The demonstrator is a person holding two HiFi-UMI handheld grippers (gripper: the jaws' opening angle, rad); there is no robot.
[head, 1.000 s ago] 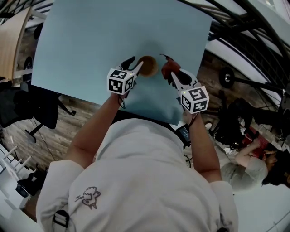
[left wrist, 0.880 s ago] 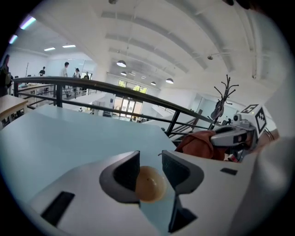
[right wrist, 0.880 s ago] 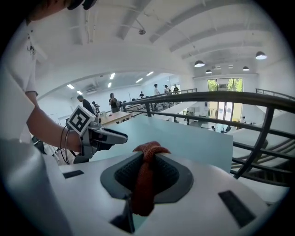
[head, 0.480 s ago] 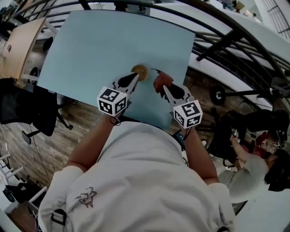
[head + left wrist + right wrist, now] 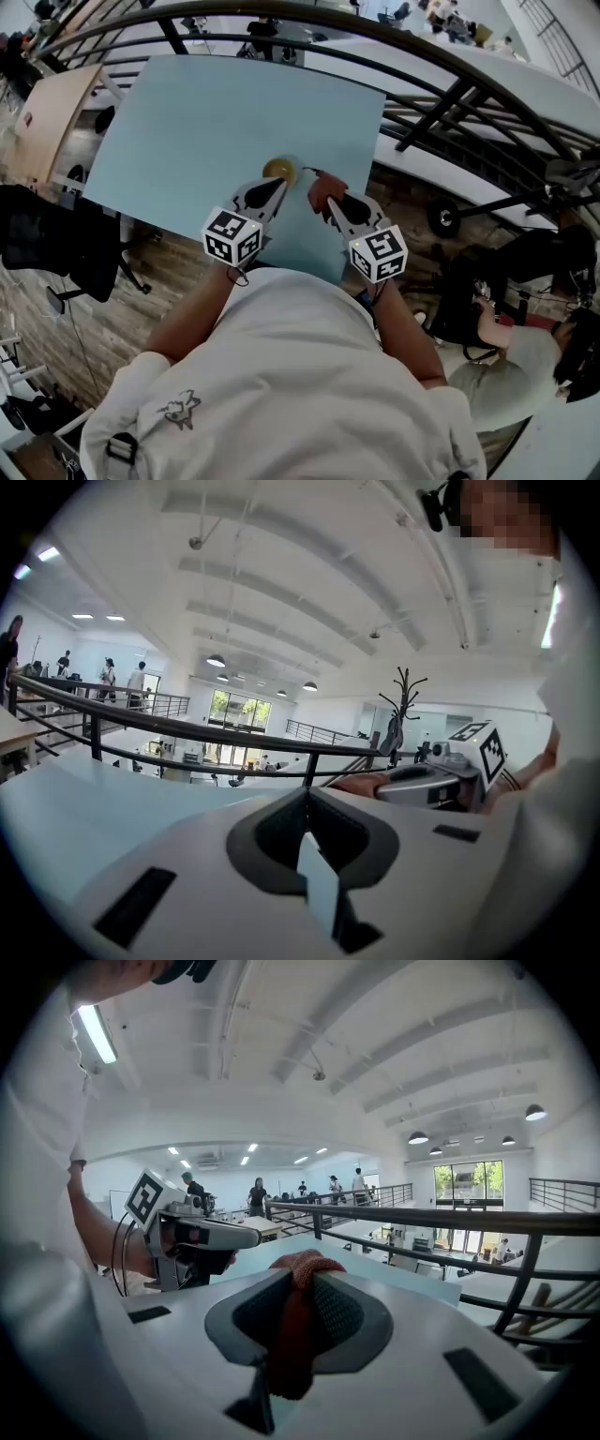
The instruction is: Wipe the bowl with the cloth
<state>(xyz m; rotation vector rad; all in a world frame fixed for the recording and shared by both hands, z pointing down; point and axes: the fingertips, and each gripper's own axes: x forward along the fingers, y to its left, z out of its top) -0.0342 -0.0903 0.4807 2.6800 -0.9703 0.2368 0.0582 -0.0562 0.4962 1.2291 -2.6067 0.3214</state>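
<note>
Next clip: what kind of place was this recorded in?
Likely an open-plan office or lab hall, perhaps a mezzanine: a black railing runs past the blue table, an office chair stands beside it, and a high white beamed ceiling spans overhead.

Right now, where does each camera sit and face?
Head view: on the head, steeply down at table, bowl, both forearms.
Left gripper view: on left gripper, along just-closed empty jaws toward the railing; shirt shows.
Right gripper view: on right gripper, along jaws clamping the cloth; forearm shows.
Shared: each gripper view shows the other gripper.
</note>
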